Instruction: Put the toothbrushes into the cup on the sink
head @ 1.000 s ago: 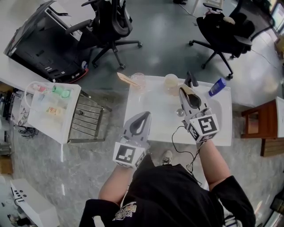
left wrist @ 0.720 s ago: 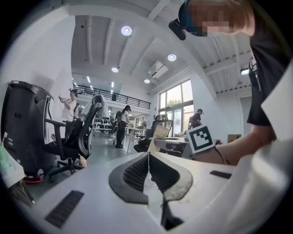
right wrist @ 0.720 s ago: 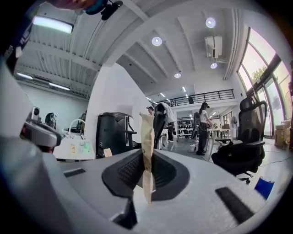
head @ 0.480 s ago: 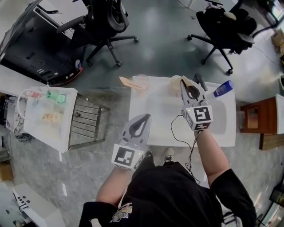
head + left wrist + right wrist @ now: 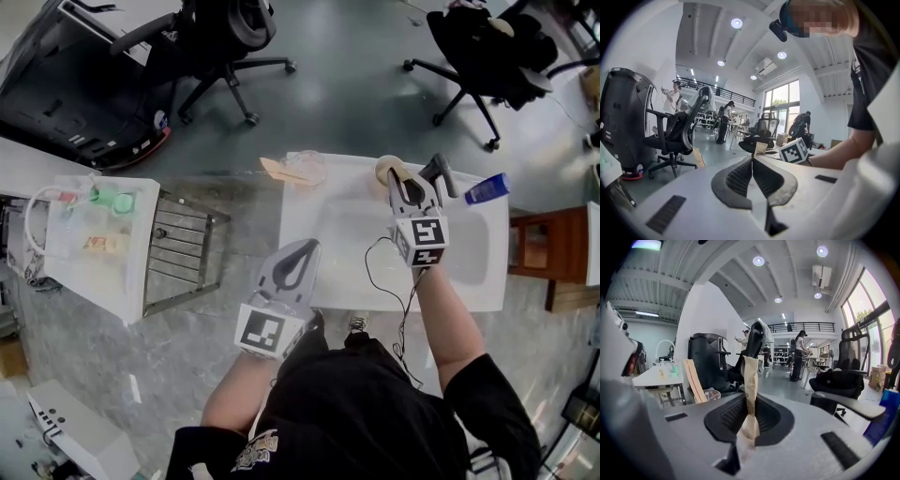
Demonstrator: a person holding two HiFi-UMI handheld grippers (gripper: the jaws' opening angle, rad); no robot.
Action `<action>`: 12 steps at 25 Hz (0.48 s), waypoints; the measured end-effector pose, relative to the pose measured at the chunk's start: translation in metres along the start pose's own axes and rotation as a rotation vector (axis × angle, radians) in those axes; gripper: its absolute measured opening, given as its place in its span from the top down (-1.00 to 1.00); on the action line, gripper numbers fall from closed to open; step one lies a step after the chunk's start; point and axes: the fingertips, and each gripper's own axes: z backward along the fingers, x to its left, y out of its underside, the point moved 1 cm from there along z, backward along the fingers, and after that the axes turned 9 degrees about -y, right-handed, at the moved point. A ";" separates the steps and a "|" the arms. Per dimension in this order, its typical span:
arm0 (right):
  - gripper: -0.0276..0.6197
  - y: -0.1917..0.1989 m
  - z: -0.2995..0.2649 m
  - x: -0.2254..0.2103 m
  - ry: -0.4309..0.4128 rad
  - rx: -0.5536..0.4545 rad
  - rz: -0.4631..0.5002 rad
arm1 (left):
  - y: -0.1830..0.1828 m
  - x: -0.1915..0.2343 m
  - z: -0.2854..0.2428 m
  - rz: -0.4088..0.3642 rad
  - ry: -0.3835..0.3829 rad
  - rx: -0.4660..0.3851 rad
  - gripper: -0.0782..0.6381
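Head view, compared with a second ago: the right gripper (image 5: 409, 186) has gone further out across the white rectangular sink (image 5: 342, 248). Its tips are now up at the far rim, right by the pale beige cup (image 5: 383, 169) and just beside the black faucet (image 5: 439, 169). Before, it was hanging over the middle of the basin. The left gripper (image 5: 305, 248) looks to be in pretty much the same spot, at the sink's near left corner.

Pose-wise, the right forearm is stretched out straight over the basin. Its gripper points away from the person and a bit down, with a thin black cable (image 5: 373, 281) dangling from it. The left arm is tucked in, bent close to the body, gripper pointing ahead.

Fingers: the right gripper view shows the jaws pinched on a tan paper-wrapped toothbrush (image 5: 750, 380), which stands up between the pads. The left ones are closed together with nothing in them. A second tan wrapped toothbrush (image 5: 277, 170) already leans in the clear plastic cup (image 5: 307, 167) on the sink's far left corner.

Writing: just the black-and-white square markers on each gripper's cube (image 5: 419, 242). Anything printed on the blue bottle (image 5: 486, 188) is too small to read.
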 end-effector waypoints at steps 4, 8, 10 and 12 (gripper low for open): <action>0.78 0.011 -0.006 0.001 -0.002 0.007 -0.022 | 0.003 0.006 0.000 0.001 -0.015 -0.004 0.76; 0.68 0.011 -0.005 0.005 -0.019 0.000 -0.027 | 0.001 0.003 0.002 -0.005 -0.018 -0.015 0.76; 0.59 0.012 -0.002 0.006 -0.027 -0.002 -0.034 | 0.000 -0.001 0.003 -0.006 -0.015 -0.016 0.76; 0.49 0.009 0.003 0.009 -0.040 -0.012 -0.037 | -0.001 -0.005 0.005 -0.006 -0.015 -0.021 0.76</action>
